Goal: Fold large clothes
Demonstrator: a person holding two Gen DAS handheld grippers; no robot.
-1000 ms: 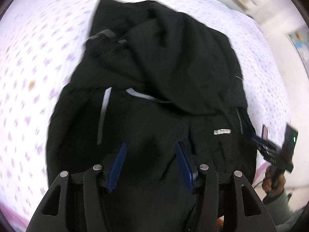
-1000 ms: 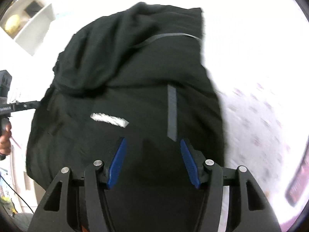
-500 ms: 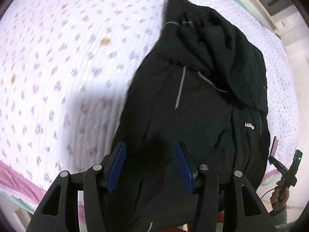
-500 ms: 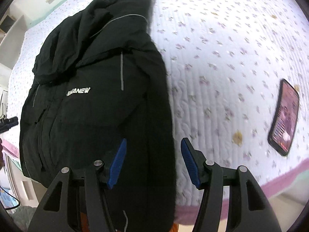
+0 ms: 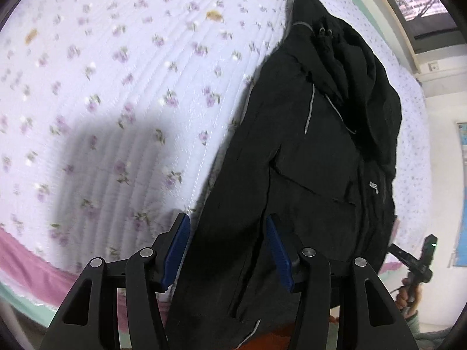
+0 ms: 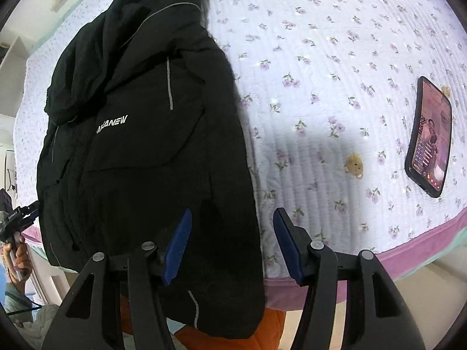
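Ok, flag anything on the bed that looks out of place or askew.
A phone with its screen lit lies on the quilt, to the right of the black jacket. The jacket's hem hangs off the bed edge, and its hood end is bunched.

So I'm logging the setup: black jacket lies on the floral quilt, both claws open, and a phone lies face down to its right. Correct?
Not quite. In the right wrist view the phone lies face up, its screen lit. The rest holds: black jacket on the floral quilt, right claw and left claw both open.
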